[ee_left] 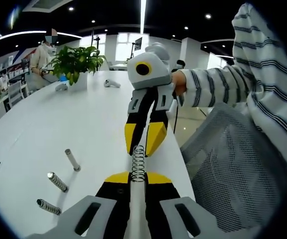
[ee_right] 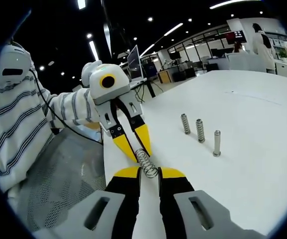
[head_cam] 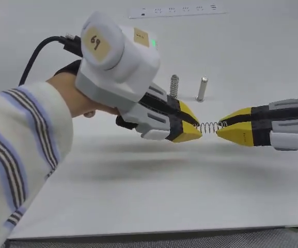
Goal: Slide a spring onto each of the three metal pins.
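Three metal pins stand upright in a short row on the white worktop (head_cam: 138, 196). Two of them already wear a spring: the sprung pin (ee_right: 185, 123) at the far end of the row and the second sprung pin (ee_right: 200, 130) just beside it. The bare pin (ee_right: 216, 143) closes the row. In the head view the bare pin stands just right of one sprung pin, and the left tool's housing hides what lies left of that. That makes three springs in all, two seated and one in the air.

The loose spring (head_cam: 209, 126) lies roughly level above the worktop, nearer the person than the pins and apart from them. It is stretched between the two tool tips. The left tool (head_cam: 194, 128) reaches in from the left with its jaws drawn close and one end of the coil pinched at its yellow tips. The right tool (head_cam: 222, 128) comes in from the right edge, pointing straight at the other, and its jaws are likewise nearly together on the opposite end. In its own view the coil end sits between the two yellow pads.

A hand (head_cam: 76, 101) in a striped sleeve (head_cam: 19, 144) wraps the left tool's grip from behind. A black cable (head_cam: 37, 51) trails off the housing. A white power strip (head_cam: 177, 10) lies at the far edge of the worktop.
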Tool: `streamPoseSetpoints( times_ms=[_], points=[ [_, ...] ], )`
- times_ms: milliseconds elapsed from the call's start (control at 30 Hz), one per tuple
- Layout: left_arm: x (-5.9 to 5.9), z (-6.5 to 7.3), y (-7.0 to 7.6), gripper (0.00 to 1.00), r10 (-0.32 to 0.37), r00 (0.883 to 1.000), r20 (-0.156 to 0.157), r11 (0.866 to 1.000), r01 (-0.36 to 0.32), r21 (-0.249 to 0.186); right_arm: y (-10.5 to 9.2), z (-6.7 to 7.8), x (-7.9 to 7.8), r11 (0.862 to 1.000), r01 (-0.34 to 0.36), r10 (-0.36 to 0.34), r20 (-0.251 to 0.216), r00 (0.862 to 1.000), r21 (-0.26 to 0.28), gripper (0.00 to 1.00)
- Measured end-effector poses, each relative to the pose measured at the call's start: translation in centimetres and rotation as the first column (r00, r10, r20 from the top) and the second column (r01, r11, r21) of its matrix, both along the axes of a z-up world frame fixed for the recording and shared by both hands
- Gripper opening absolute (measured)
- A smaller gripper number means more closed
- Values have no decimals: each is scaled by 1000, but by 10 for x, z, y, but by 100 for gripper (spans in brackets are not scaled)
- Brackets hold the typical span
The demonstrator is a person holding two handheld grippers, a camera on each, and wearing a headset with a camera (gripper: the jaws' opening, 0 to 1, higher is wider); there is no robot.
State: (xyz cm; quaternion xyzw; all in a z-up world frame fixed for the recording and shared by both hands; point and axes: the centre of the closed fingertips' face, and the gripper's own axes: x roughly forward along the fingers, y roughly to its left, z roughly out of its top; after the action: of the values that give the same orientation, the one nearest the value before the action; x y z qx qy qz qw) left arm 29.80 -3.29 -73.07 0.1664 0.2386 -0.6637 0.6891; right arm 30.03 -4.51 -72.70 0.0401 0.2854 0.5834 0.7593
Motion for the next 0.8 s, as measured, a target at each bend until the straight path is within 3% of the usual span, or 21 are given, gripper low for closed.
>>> streamPoseSetpoints(
  times_ms=[200,333,800],
  points=[
    [-2,0,-1,2,-5,1000,-4,1000,5,-8,-1,-2,-3,999,-35,35,11,999,-16,10],
    [-2,0,-2,2,2,1000,-12,1000,-2,-14,-3,-6,-4,995,-73,77,54,996,-66,10],
    [-5,-8,5,2,36,999,-29,999,-36,-5,5,-8,-5,992,-101,103,28,994,-69,9]
  ],
)
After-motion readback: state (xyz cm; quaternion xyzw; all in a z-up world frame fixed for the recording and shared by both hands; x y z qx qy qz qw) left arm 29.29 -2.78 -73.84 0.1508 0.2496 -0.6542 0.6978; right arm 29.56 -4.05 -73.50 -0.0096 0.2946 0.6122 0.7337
